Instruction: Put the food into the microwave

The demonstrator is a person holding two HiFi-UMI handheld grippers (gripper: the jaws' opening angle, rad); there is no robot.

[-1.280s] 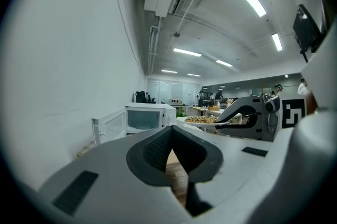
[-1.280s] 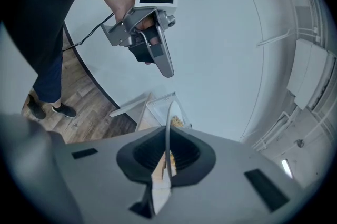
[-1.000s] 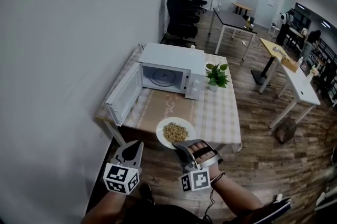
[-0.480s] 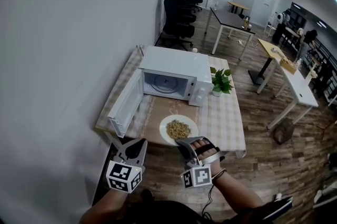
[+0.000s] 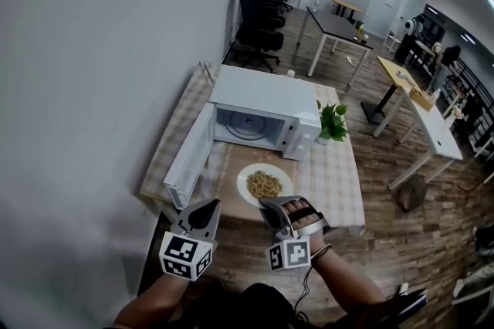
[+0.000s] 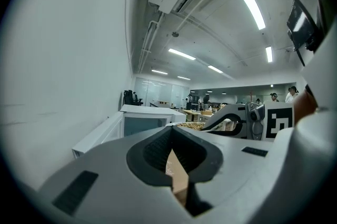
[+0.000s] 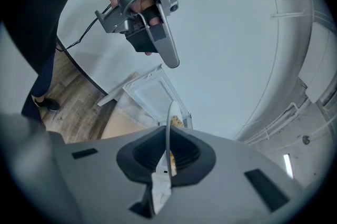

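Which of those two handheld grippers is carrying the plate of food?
The right gripper: its jaws are clamped on the rim of the plate. The left gripper beside it is shut with nothing between its jaws.

Wood floor (image 5: 432, 242), white wall (image 5: 100, 72), office desks (image 5: 337, 28)

The head view looks from high behind both hands, forward and steeply down. The bench (image 5: 336, 188) and the microwave (image 5: 262, 100) lie mid-frame, well off. The left hand-held gripper (image 5: 207, 208) sits at 7 o'clock and the right hand-held gripper (image 5: 270, 205) at 6 o'clock, both close.

The left gripper view rides low and looks almost level along its jaws toward the microwave. The ceiling fills 12 o'clock and the right hand-held gripper is near at 3 o'clock.

The right gripper view is rolled sideways, with the floor at 8 o'clock and the left hand-held gripper near at 12 o'clock.

All three views share the microwave's open door (image 5: 189, 161) and the plate (image 5: 241, 188).
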